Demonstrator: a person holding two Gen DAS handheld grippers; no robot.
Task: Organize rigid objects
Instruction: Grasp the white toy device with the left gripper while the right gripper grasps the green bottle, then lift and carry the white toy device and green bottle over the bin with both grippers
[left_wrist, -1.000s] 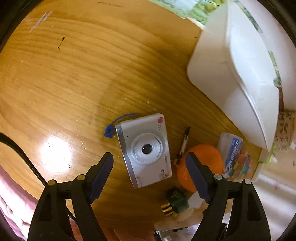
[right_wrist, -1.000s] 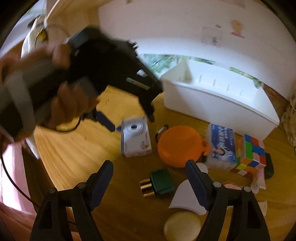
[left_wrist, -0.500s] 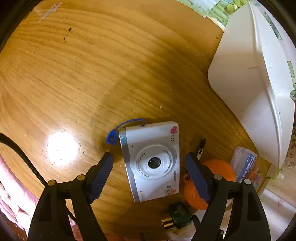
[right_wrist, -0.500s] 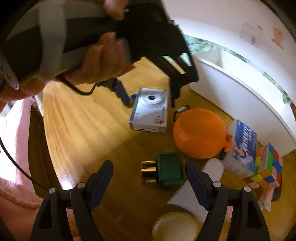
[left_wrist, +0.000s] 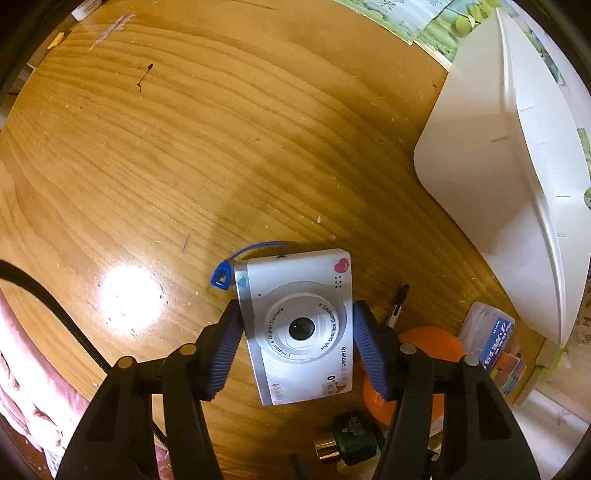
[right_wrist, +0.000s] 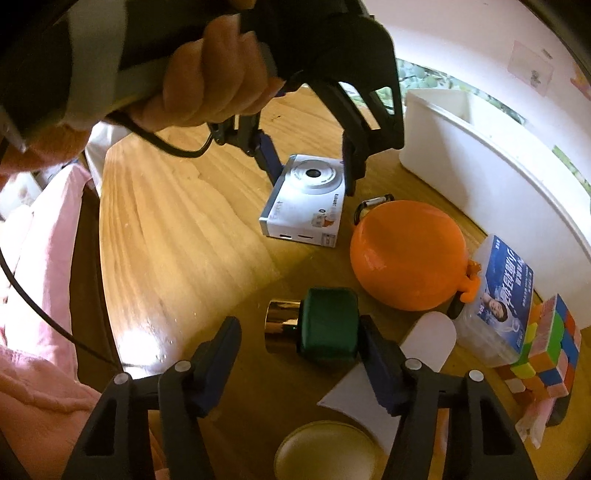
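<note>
Camera (left_wrist: 301, 332) between left tongs (left_wrist: 297, 349)

Wooden table (left_wrist: 192, 140), glossy grain, one glare patch near the front-left edge. On it are seen: white toy camera (left_wrist: 299, 332) lying lens-up, blue wrist strap (left_wrist: 236, 262) trailing beside it; orange round case (right_wrist: 406, 258) just right of the camera; green bottle (right_wrist: 327, 321) on its side, gold cap (right_wrist: 282, 326) pointing left; white bin (right_wrist: 491, 177) at the back right. Clear box with blue label (right_wrist: 498, 295) is set near the orange case — colour cube (right_wrist: 546, 343) just beside it. White card (right_wrist: 391, 384) and a round pale lid (right_wrist: 325, 450) are laid at the front edge.
</note>
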